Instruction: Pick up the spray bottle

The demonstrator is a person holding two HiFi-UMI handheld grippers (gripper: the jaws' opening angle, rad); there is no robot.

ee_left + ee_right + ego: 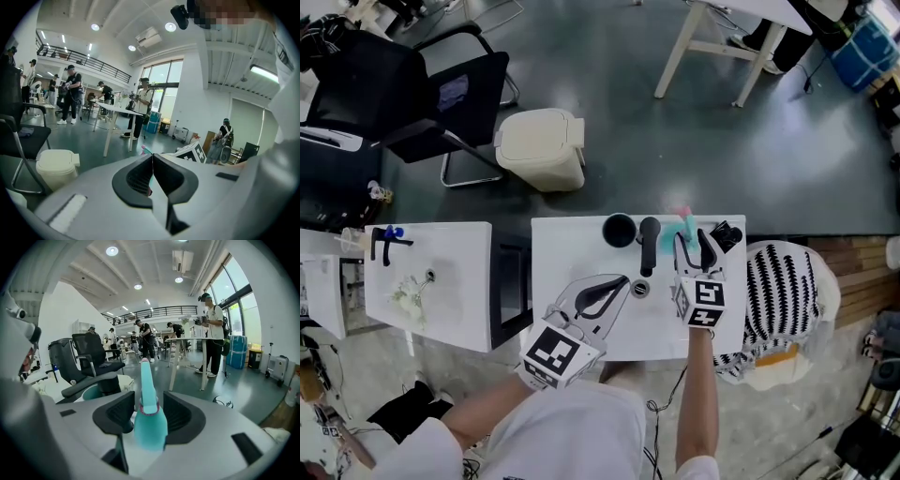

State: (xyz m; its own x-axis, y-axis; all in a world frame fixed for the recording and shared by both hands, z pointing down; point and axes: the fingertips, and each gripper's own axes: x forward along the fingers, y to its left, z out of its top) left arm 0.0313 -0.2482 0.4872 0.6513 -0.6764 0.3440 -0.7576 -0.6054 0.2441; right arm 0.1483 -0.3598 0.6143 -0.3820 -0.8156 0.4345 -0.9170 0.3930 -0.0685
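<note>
The teal spray bottle (pixel 684 223) stands upright near the far edge of the white table (pixel 581 253), its pink-tipped nozzle pointing away from me. My right gripper (pixel 693 242) reaches over the table with its jaws wide apart on either side of the bottle. In the right gripper view the bottle (pixel 150 425) fills the gap between the black pads (pixel 183 416), which sit close to it without visibly pressing. My left gripper (pixel 614 286) rests over the table's front left, shut and empty. Its jaws (pixel 152 159) meet along a thin line.
A black cup (pixel 619 230) and a black upright handle-like object (pixel 649 246) stand just left of the bottle. A small round metal piece (pixel 640 289) lies between the grippers. A second white table (pixel 450 291) is at the left, a beige bin (pixel 542 148) beyond, and a striped seat (pixel 787 291) at the right.
</note>
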